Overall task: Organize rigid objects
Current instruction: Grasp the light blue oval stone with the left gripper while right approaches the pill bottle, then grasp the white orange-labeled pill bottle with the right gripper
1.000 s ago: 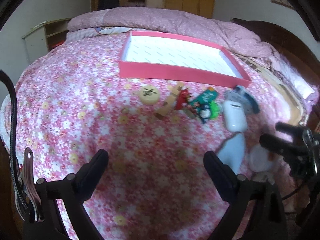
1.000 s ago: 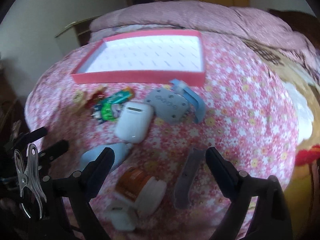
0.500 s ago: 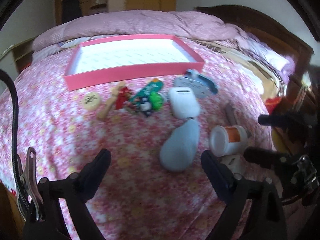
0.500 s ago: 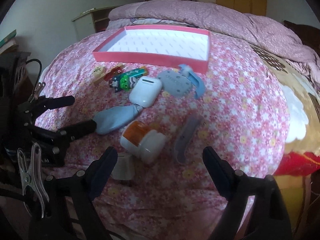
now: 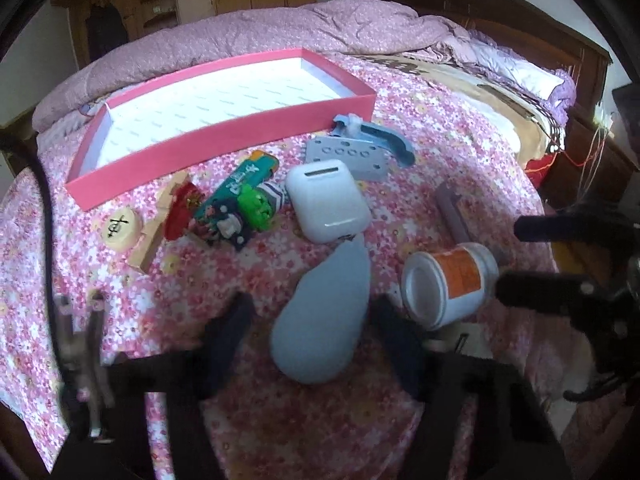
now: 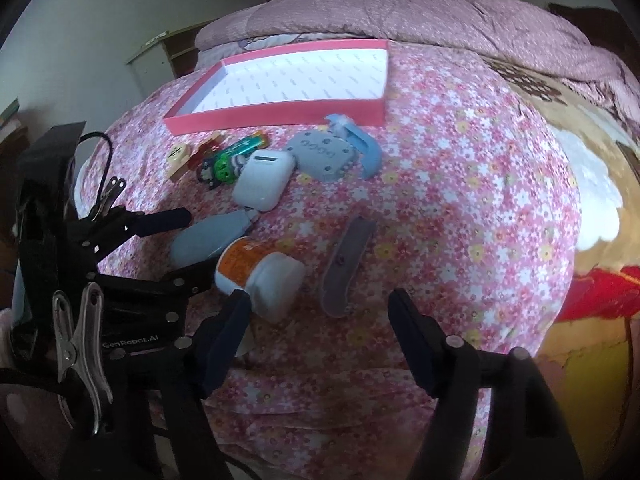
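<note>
A pale blue teardrop-shaped piece [image 5: 320, 320] lies on the flowered bedspread between the fingers of my left gripper [image 5: 314, 316]. Its jaws are closing, and a gap still shows on the left side. In the right wrist view the left gripper [image 6: 188, 244] brackets the same blue piece [image 6: 208, 240]. My right gripper [image 6: 320, 312] is closing too. Its left finger is close beside the cap of a white bottle with an orange label [image 6: 260, 276], which lies on its side. A grey strip [image 6: 344, 264] lies between the right fingers, untouched. The pink tray [image 5: 224, 136] stands behind, with nothing in it.
In a row before the tray lie a round wooden token [image 5: 122, 226], a green toy pack [image 5: 240, 200], a white earbud case [image 5: 326, 204] and a grey perforated plate [image 5: 348, 156] with a blue clip [image 5: 384, 140]. A dark headboard [image 5: 520, 40] stands at the right.
The left gripper has swung right, from the bare bedspread to the blue piece, and its jaws have narrowed around it. The right gripper has come nearer the bottle with narrower jaws.
</note>
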{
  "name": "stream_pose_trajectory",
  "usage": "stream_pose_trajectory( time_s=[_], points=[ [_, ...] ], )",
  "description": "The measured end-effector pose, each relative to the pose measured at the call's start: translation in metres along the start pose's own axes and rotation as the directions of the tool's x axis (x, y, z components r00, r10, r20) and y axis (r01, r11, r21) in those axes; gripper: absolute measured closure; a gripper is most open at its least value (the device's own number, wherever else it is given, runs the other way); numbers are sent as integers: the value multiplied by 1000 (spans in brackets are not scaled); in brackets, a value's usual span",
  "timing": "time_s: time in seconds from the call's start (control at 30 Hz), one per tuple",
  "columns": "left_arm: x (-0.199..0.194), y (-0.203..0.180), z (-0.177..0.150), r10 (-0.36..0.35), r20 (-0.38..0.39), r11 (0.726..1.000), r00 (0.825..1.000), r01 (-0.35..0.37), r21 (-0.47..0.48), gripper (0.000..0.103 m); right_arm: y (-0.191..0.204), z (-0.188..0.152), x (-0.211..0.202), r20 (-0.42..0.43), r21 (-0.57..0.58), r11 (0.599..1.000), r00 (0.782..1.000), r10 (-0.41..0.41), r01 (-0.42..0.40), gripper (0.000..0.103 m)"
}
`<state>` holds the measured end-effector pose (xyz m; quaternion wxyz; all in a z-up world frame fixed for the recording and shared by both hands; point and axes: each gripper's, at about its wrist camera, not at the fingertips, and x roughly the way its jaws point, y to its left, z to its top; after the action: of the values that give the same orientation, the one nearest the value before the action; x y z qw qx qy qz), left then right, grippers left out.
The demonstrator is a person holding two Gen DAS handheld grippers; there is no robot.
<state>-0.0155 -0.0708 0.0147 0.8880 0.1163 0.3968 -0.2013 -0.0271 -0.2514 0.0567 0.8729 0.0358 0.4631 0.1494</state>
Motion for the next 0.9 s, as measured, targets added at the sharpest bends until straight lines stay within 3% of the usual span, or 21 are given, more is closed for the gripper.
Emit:
stream_pose_trajectory(
  time_s=[0.17, 0.43, 0.63, 0.9],
  points=[
    [-7, 14, -5, -31, 3, 998, 1000, 31, -57, 55, 3, 1, 0, -2, 0, 1000, 1000, 27, -27, 40],
    [-29, 49, -18, 3, 29, 984, 1000, 2, -178, 55, 25, 0, 3, -26, -66, 995, 996, 80, -81, 45],
    [-37, 67, -23, 14, 40, 971, 999, -4, -240, 55, 36, 7, 18, -60, -76, 996, 997, 51, -55, 45],
    [-41, 70, -25, 18, 45, 969, 999, -7, -247, 55, 55, 15, 41, -85, -146, 989, 996, -5, -8, 44]
  ],
)
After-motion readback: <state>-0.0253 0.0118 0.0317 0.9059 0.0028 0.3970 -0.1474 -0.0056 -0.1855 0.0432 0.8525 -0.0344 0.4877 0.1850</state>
